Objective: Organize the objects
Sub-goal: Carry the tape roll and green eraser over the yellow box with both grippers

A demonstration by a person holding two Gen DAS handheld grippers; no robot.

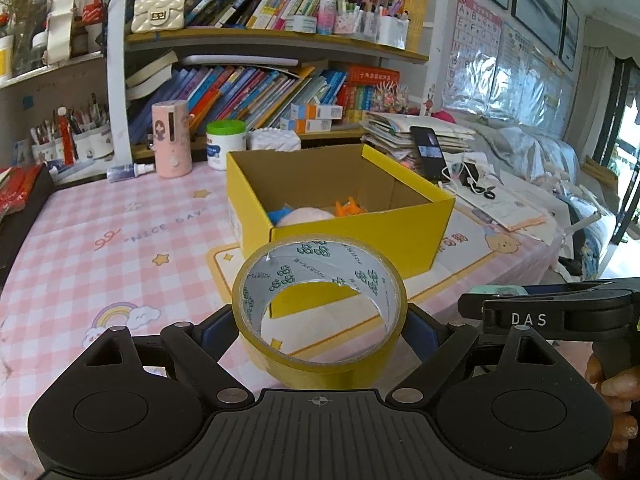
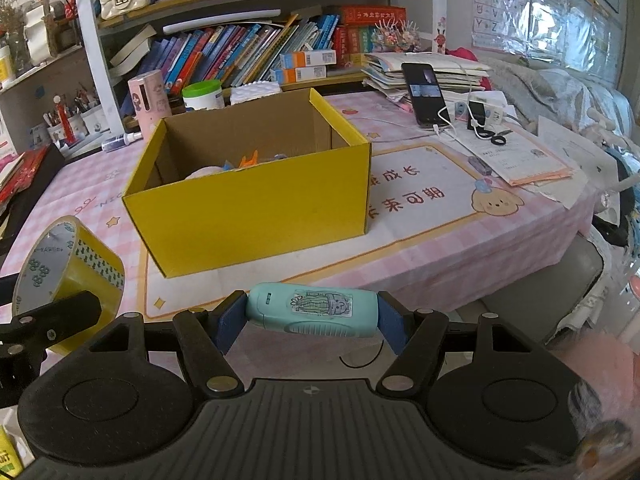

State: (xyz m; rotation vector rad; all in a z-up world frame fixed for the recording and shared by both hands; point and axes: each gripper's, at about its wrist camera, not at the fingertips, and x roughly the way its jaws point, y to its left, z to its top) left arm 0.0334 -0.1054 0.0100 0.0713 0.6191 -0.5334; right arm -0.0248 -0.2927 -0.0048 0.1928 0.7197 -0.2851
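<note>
The box [image 2: 252,208], yellow outside and brown cardboard inside, stands open on the pink checked table [image 1: 100,216], on a pale mat with a yellow border [image 2: 420,208]. It is the place where the loose things should go, and both tools wait on the near side of it, each with one thing already gripped.

The left gripper [image 1: 320,328] is clamped on a roll of tape [image 1: 320,304]. The blue pads [image 1: 418,330] press the roll from its two sides, so the hole looks forward and the near wall of the box shows through it. The roll is held above the table, near the box but apart from it.

The right gripper [image 2: 310,316] is clamped on a small teal device [image 2: 312,310] with a sticker on top. The device lies across between the pads, which press on its two ends. This long grip probably keeps it from turning. It hangs over the near table edge, to the right of the tape.

Inside the box lie a pink round thing [image 1: 306,216], something blue [image 1: 280,214] and an orange piece [image 1: 350,206]; what they are exactly cannot be told. They lie low on the floor of the box, so much room is left. The judgement is that both held things must next be lifted over the near wall and released inside
</note>
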